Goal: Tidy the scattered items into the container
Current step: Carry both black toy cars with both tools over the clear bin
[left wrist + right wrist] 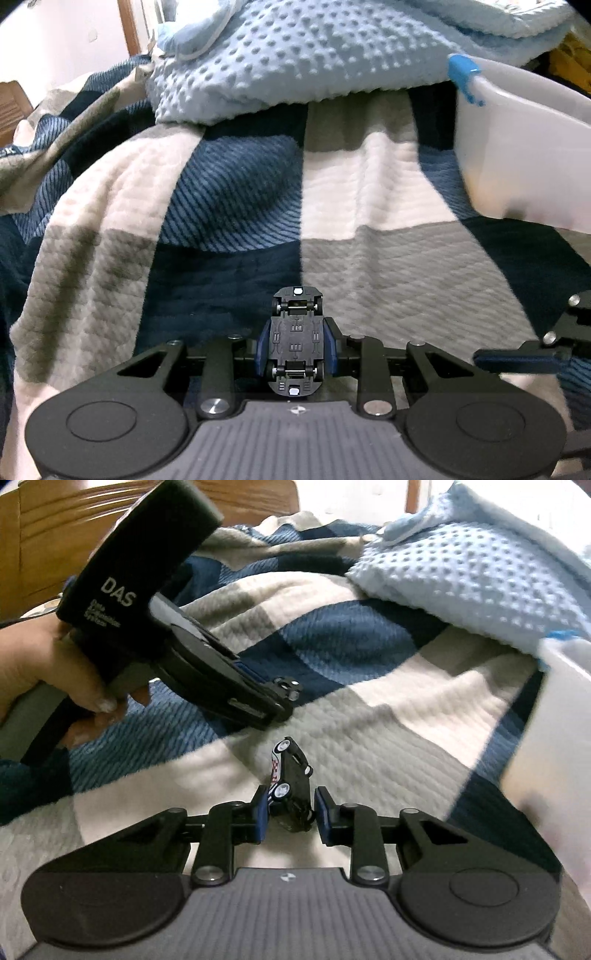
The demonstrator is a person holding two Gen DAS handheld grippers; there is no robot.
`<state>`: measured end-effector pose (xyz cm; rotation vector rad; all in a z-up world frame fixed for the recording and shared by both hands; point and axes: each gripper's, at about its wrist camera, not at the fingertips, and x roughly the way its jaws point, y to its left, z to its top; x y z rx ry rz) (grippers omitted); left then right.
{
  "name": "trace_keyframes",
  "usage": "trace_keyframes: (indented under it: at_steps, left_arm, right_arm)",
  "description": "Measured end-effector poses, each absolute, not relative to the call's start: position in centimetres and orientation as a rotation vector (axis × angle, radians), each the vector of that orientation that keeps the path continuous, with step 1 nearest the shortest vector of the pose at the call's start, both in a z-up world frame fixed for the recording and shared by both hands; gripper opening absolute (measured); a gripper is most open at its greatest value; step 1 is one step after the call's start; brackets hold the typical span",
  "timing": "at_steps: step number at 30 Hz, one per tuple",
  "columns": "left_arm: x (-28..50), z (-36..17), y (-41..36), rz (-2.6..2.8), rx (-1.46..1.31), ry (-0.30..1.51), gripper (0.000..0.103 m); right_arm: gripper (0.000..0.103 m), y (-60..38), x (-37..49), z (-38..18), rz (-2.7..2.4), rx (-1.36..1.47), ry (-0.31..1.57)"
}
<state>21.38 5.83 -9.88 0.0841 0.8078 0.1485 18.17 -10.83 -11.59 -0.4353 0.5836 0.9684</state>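
My left gripper (295, 347) is shut on a small dark toy car (296, 317), which is held belly-up with its wheels facing the camera. From the right wrist view, that left gripper (284, 698) is seen in a person's hand (40, 672), with the car (288, 685) poking out at its tip. My right gripper (291, 812) is shut on the rear of a white and black toy car (290, 771), which is tipped on its side just above the quilt. The translucent white container (517, 147) with a blue clip (461, 72) stands to the right, and it shows as a blur (546, 731).
A blue, white and grey checked quilt (229, 206) covers the bed. A light blue dotted blanket (295, 55) is heaped at the back, touching the container. A wooden headboard (48, 535) stands at the far left. One right gripper finger (517, 356) shows at the edge.
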Motion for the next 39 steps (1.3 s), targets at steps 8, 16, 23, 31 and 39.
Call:
trace_keyframes:
  at_steps: [8, 16, 23, 31, 39]
  left_arm:
    - [18.4, -8.1, 2.1, 0.079, 0.146, 0.746, 0.033]
    - [17.6, -5.5, -2.8, 0.018, 0.178, 0.700, 0.033]
    - [17.7, -3.0, -6.8, -0.023, 0.220, 0.647, 0.033]
    - [19.4, 0.1, -10.4, -0.064, 0.242, 0.588, 0.033]
    - [21.7, 2.1, -13.7, -0.101, 0.268, 0.556, 0.033]
  right_arm:
    - [0.029, -16.1, 18.1, -9.8, 0.792, -0.315, 0.576]
    - [0.029, -21.0, 17.7, -6.8, 0.667, -0.224, 0.517]
    - [0.029, -23.9, 17.9, -4.1, 0.606, -0.167, 0.473]
    - [0.029, -27.4, 20.0, -0.7, 0.512, -0.058, 0.488]
    - [0.029, -29.7, 22.9, 2.1, 0.406, 0.072, 0.514]
